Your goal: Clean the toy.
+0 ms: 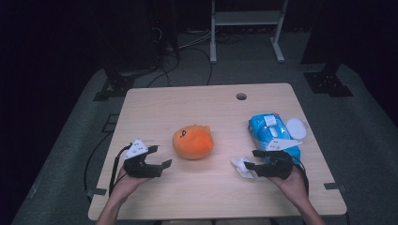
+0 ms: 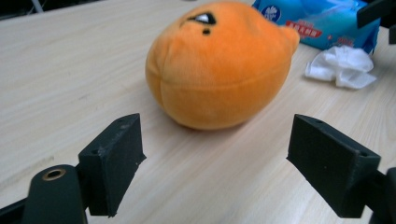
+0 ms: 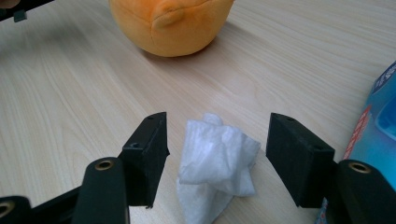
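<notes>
An orange plush toy with a small face lies at the middle of the wooden table. My left gripper is just left of it, open, and aimed at it. In the left gripper view the plush lies a short way beyond the jaws, and the gripper has nothing between them. A crumpled white wipe lies near the front right. My right gripper is open around it. In the right gripper view the wipe lies between the jaws with a gap on each side.
A blue pack of wet wipes with its white lid flipped open lies at the right, close behind my right gripper. A round cable hole is near the table's far edge. Stands and cables sit on the floor beyond.
</notes>
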